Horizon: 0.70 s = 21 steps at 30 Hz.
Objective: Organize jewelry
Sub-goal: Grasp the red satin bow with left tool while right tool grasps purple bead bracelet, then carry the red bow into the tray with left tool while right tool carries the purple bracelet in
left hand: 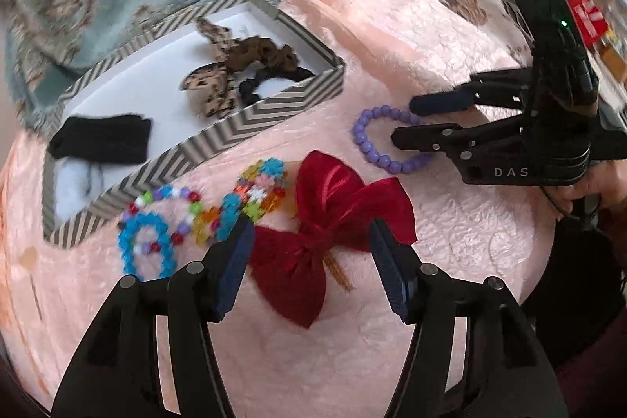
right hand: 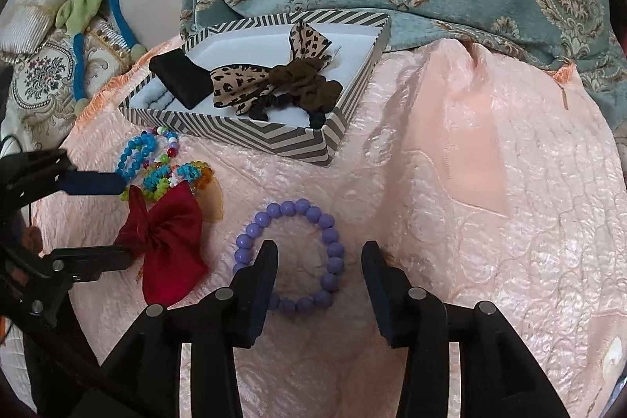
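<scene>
**Both grippers spread over loose jewelry beside the striped box**

The striped box (right hand: pixel 274 140) is set on a pink quilt (right hand: pixel 470 222). In front of it, a red bow (left hand: pixel 333 230) is straddled by the left gripper (left hand: pixel 309 261), jaws wide, nothing gripped. Further from the box, a purple bead bracelet (right hand: pixel 290 253) is partly framed by the right gripper (right hand: pixel 319 285), jaws apart, pads not pressing. Colourful bead bracelets (left hand: pixel 188 218) are seen just beside the box wall.

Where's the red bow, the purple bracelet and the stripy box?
red bow (left hand: pixel 313 241), left wrist view, on its knot.
purple bracelet (right hand: pixel 334 248), right wrist view, on a bead.
stripy box (right hand: pixel 250 134), right wrist view, on its front wall.
</scene>
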Motion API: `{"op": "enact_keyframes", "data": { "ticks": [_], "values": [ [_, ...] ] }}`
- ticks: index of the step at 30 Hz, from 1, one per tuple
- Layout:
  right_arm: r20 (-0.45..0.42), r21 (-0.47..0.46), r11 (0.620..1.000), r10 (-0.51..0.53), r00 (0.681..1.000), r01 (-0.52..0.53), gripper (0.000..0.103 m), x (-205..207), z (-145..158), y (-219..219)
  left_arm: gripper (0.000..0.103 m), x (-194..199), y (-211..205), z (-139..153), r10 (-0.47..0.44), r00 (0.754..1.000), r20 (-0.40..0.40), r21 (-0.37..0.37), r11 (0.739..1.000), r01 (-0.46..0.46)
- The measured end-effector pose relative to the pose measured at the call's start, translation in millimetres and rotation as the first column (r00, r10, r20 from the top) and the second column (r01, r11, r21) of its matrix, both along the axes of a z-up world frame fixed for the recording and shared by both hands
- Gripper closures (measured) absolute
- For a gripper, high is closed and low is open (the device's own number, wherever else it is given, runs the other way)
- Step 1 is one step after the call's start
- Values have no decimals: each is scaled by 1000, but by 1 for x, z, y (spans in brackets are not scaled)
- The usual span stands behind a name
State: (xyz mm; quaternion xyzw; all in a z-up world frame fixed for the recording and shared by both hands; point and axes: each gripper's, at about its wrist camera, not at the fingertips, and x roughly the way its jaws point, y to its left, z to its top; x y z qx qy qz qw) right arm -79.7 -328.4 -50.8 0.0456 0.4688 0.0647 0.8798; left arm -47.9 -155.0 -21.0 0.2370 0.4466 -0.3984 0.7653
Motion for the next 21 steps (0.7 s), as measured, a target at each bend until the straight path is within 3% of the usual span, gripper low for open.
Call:
{"op": "enact_keyframes", "data": {
  "ticks": [4, 5, 9, 10, 14, 21],
  "values": [
    [14, -57, 998, 13, 1000, -13, 68, 2, -3, 5, 47, 0, -11, -17, -32, 999, -15, 52, 998, 33],
    [17, -70, 997, 16, 1000, -15, 70, 3, -4, 6, 63, -1, -11, -20, -33, 999, -25, 54, 998, 34],
    [27, -85, 996, 28, 999, -26, 85, 3, -5, 8, 85, 1, -7, -23, 17, 998, -65, 18, 1000, -16],
    [28, -82, 996, 28, 999, -25, 94, 3, -4, 9, 86, 1, -6, -22, 28, 997, -78, 8, 1000, -28],
    [46, -59, 998, 16, 999, -13, 95, -2, 4, 8, 88, -2, 7, -15, 83, 990, -118, -45, 995, -88],
    [116, 6, 1000, 12, 993, -12, 95, -14, 38, 8, 88, -14, 28, 21, 161, 985, -69, -118, 979, -168]
  ]
}}
